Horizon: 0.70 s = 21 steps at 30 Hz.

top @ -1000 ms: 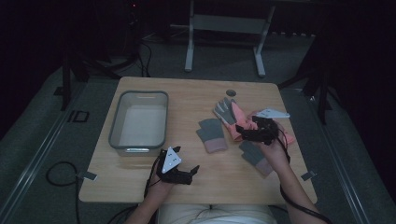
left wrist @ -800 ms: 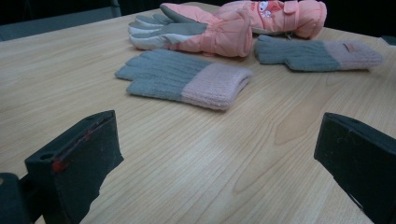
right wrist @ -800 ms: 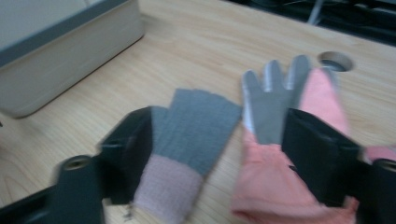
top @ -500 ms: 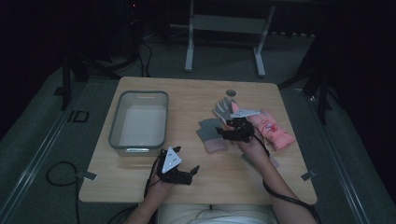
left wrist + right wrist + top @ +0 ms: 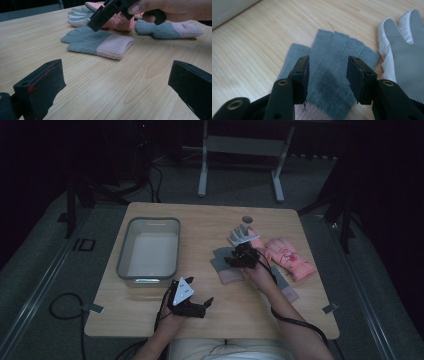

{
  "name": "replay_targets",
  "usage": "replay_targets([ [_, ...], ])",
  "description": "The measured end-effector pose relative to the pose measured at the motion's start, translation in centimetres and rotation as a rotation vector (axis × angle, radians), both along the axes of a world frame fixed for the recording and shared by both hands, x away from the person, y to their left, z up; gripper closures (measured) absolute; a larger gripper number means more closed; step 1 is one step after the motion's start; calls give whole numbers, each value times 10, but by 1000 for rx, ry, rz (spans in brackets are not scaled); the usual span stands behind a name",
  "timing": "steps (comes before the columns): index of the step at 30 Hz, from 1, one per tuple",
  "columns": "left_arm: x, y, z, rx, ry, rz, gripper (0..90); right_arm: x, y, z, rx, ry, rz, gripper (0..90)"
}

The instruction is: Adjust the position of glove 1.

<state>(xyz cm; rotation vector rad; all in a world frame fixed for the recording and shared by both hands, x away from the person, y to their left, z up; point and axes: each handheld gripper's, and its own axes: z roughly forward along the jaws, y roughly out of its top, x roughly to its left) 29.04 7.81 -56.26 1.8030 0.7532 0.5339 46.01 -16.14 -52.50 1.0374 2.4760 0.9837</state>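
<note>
Dim room, wooden table (image 5: 150, 320): my right gripper (image 5: 328, 75) hangs partly open, empty, jaws straddling the grey-and-pink knit glove (image 5: 332, 82) mid-table, left gripper (image 5: 112, 87) wide open and idle; I judge a shallow close could snag only loose knit and slip

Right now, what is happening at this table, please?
A person sits at a wooden table with a gripper in each hand. The right gripper is open above a grey and pink knit glove, its jaws on either side of the palm, not yet closed. The left gripper rests open near the front edge. More gloves lie to the right; a grey bin stands to the left.
</note>
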Motion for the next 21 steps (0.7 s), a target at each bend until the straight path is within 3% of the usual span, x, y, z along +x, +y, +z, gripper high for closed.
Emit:
replay_targets([
  [5,0,0,0,0,2,-4,1,7,4,-5,-34,13,9,541],
  [9,0,0,0,1,3,-4,1,10,11,-16,-89,17,12,541],
  [12,-1,-1,0,6,-1,-3,1,11,12,-18,-85,20,10,556],
  [21,0,0,0,0,3,0,1,12,22,-15,-104,46,-2,804],
])
